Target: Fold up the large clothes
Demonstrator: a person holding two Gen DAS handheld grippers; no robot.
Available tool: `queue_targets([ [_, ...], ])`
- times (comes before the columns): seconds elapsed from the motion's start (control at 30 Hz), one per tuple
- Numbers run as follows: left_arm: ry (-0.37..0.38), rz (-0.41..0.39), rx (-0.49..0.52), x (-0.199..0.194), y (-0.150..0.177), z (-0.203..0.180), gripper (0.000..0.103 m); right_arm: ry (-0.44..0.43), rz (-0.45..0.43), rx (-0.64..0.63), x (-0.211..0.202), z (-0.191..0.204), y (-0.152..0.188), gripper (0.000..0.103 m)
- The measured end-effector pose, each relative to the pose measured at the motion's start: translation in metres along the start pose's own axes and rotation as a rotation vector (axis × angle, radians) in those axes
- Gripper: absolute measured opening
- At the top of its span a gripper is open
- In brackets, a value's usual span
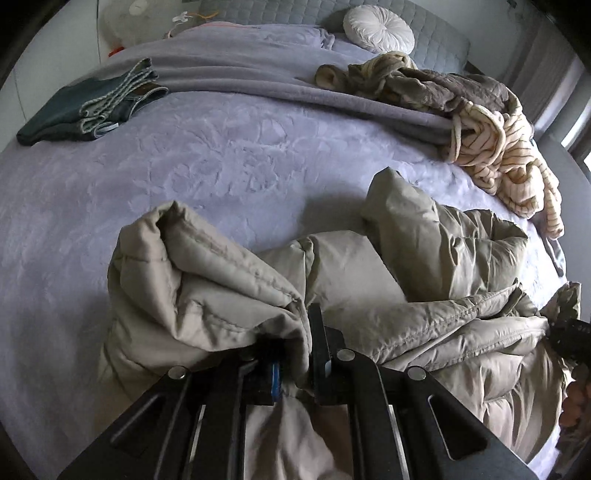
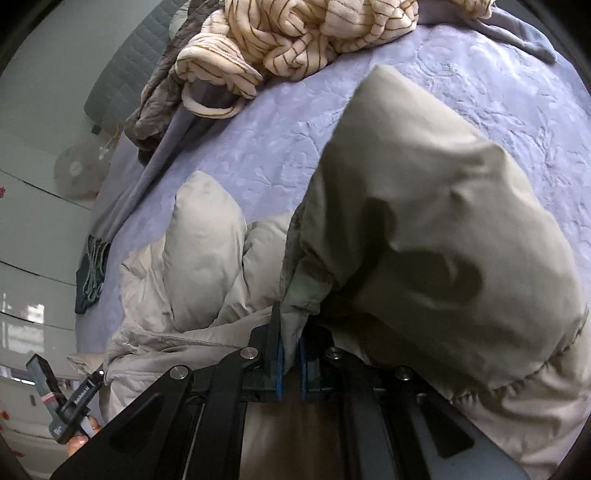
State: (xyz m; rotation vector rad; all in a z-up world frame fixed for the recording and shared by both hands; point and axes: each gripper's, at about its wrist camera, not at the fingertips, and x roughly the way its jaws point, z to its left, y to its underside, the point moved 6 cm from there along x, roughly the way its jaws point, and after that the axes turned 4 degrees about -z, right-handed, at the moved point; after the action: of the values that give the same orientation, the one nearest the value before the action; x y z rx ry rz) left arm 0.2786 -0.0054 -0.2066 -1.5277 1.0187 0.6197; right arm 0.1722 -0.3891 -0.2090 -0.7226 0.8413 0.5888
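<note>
So, left wrist view first: the left tool (image 1: 299, 354) is pinching a bunched edge of the beige puffer jacket (image 1: 369, 295), fabric wedged btwn the two fingers at abt 6 o'clock in the frame. Jacket lies crumpled on the bed (image 1: 229, 162), bulk spreading toward 3 o'clock, one puffy section standing up near centre. At 10 o'clock a folded pile of jeans (image 1: 92, 107); at 2 o'clock a heap of striped and brown clothes (image 1: 491, 147); round white pillow (image 1: 378, 29) at 12–1. The other tool's tip just shows at the 3–4 o'clock edge, touching the jacket.

Right wrist view: right tool (image 2: 291, 354) is closed on a thin hem of the same jacket, blue pads pressed w/ cloth btwn them. A big fold of jacket drapes over the fingers toward 1–3 o'clock, blocking much of the bed.

Judgement: both grips look set, so the step is spreading it flat. Best to lift both edges together, pull apart till the fabric goes taut, then lay it down on open bedspread toward 12 o'clock, away from the heap. Puffy nylon prob slips, so keep the pinch firm & move evenly.
</note>
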Motion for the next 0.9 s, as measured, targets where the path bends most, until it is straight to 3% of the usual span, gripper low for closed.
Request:
queue_targets([
  [0.07,-0.008,-0.006,0.000,-0.010,0.000,0.002,0.016,0.004,-0.004,-0.013,-0.002,0.003,0.001,0.008],
  [0.13,-0.018,-0.036,0.030,-0.027,-0.001,0.000,0.035,0.006,0.006,-0.027,-0.006,0.007,0.001,0.012],
  [0.17,-0.031,-0.065,0.052,-0.039,-0.002,-0.001,0.076,0.009,0.015,-0.038,-0.009,0.009,0.001,0.013],
  [0.2,-0.057,-0.101,0.063,-0.050,-0.004,-0.001,0.103,0.011,0.019,-0.047,-0.012,0.010,0.001,0.020],
  [0.27,-0.080,-0.209,0.101,-0.079,-0.008,-0.003,0.103,0.014,0.008,-0.066,-0.026,0.013,0.000,0.039],
  [0.3,-0.077,-0.210,0.120,-0.083,-0.009,-0.005,0.103,0.010,-0.004,-0.069,-0.033,0.015,-0.001,0.052],
  [0.33,-0.073,-0.201,0.131,-0.087,-0.010,-0.007,0.102,-0.003,-0.018,-0.069,-0.042,0.017,-0.002,0.054],
  [0.37,-0.056,-0.197,0.130,-0.088,-0.010,-0.010,0.095,-0.016,-0.025,-0.070,-0.049,0.019,-0.001,0.054],
  [0.4,-0.014,-0.180,0.122,-0.087,-0.009,-0.015,0.083,-0.028,-0.021,-0.077,-0.053,0.022,0.001,0.050],
  [0.43,0.032,-0.148,0.120,-0.082,-0.008,-0.022,0.077,-0.042,-0.011,-0.094,-0.054,0.027,0.005,0.029],
  [0.47,0.085,-0.109,0.122,-0.073,-0.005,-0.031,0.063,-0.052,0.011,-0.136,-0.052,0.035,0.012,0.020],
  [0.5,0.117,-0.086,0.125,-0.065,-0.001,-0.041,0.047,-0.048,0.027,-0.170,-0.048,0.041,0.018,0.016],
  [0.53,0.127,-0.073,0.131,-0.057,0.003,-0.048,0.044,-0.044,0.042,-0.212,-0.041,0.048,0.023,0.016],
  [0.6,0.139,-0.048,0.142,-0.038,0.011,-0.062,0.043,-0.028,0.063,-0.277,-0.022,0.058,0.034,0.016],
  [0.7,0.080,-0.033,0.155,-0.001,0.020,-0.073,0.043,-0.005,0.069,-0.283,0.013,0.058,0.039,0.012],
  [0.77,0.049,-0.040,0.136,0.021,0.015,-0.068,0.043,0.015,0.044,-0.285,0.030,0.053,0.034,0.009],
  [0.83,0.053,-0.030,0.106,0.031,0.005,-0.061,0.043,0.022,0.047,-0.283,0.047,0.048,0.027,0.002],
  [0.9,0.059,-0.022,0.090,0.032,-0.005,-0.056,0.043,0.017,0.060,-0.284,0.055,0.047,0.020,0.001],
])
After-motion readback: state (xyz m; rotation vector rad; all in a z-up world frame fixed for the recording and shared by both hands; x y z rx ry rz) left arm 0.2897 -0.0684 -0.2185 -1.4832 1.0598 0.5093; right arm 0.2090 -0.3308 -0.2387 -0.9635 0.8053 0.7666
